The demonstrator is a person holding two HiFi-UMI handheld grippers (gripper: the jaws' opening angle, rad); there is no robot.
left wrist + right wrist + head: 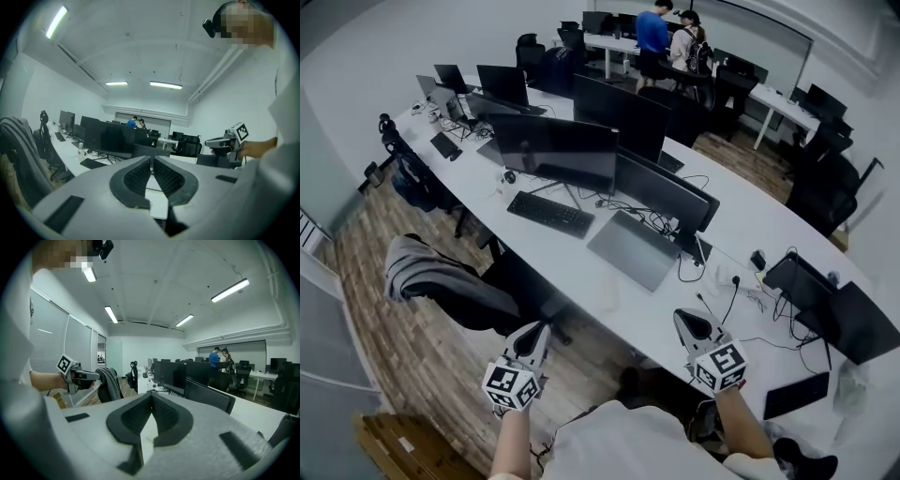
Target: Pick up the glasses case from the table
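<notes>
My left claw and right claw are shut, empty; case not identified on the table, likely light, rigid, slick, so I'd grip mid-body.

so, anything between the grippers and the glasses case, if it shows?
Cannot tell: no case can be made out on the table. The right gripper is over its near edge, the left gripper off it by a chair.

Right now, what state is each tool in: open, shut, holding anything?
The grey left tool: shut, jaws together, nothing between them.
The grey right tool: shut, jaws together, nothing held.
</notes>
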